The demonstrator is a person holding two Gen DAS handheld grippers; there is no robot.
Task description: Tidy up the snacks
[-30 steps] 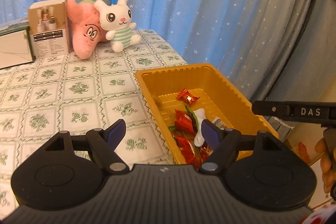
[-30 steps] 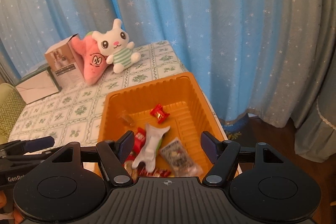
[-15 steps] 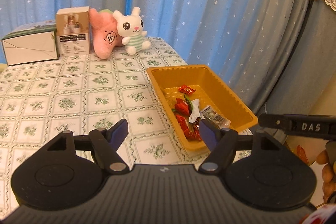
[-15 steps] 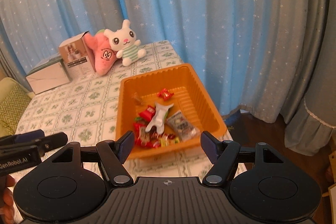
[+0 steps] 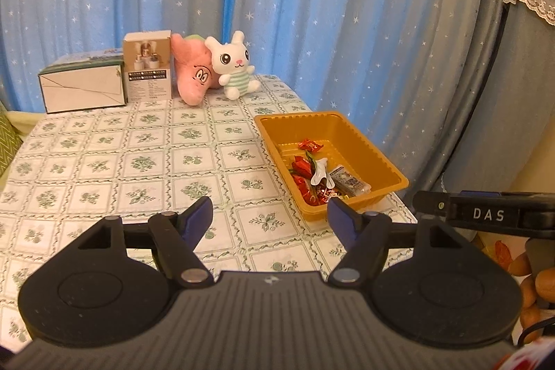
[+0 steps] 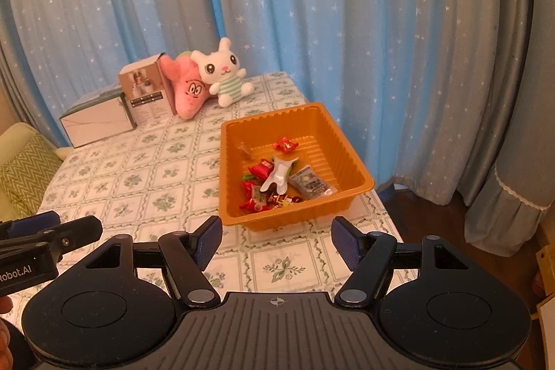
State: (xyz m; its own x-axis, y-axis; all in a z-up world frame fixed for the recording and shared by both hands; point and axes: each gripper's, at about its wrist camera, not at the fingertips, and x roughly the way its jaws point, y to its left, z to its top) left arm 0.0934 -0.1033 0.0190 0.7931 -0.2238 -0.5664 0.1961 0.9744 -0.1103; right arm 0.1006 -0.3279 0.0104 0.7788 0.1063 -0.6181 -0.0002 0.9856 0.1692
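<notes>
Both grippers withdrew; plush toys (image 5: 215, 71) beyond

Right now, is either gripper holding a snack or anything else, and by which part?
Nothing is held. The left gripper and right gripper are both open and empty, above the table, short of the orange tray where the snacks lie.

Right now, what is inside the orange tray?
The orange tray holds red-wrapped candies, a white packet and a clear printed packet. Whatever lies beneath that pile is hidden.

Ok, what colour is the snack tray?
Orange-gold snack tray, clearest in the right wrist view.
</notes>
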